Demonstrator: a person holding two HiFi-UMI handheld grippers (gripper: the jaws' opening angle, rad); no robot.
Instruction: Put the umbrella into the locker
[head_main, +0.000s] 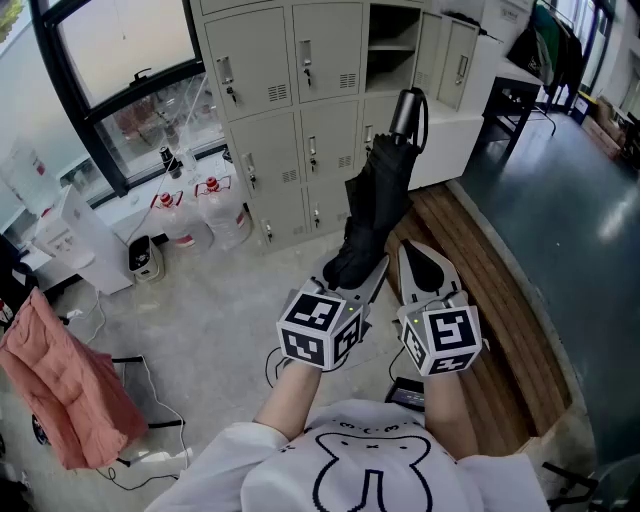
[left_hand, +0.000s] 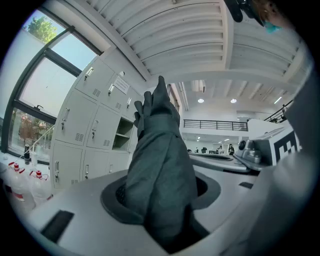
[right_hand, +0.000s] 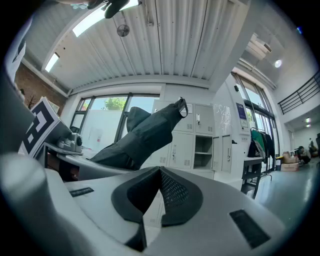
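A folded black umbrella (head_main: 375, 200) is clamped in my left gripper (head_main: 352, 268), which is shut on its lower end. Its handle (head_main: 407, 108) points up toward the bank of pale grey lockers (head_main: 300, 110). One locker compartment (head_main: 392, 45) stands open at the upper right of the bank. In the left gripper view the umbrella (left_hand: 160, 150) fills the space between the jaws of the left gripper (left_hand: 162, 202). My right gripper (head_main: 418, 262) hovers just right of the umbrella, shut and empty. In the right gripper view the right gripper (right_hand: 159, 175) has its pads together, and the umbrella (right_hand: 145, 132) lies to its left.
Large water bottles (head_main: 225, 210) stand on the floor left of the lockers, below a window. A raised wooden platform (head_main: 495, 300) runs along the right. A pink cloth (head_main: 60, 385) hangs at the lower left. A black table (head_main: 515, 100) stands at the far right.
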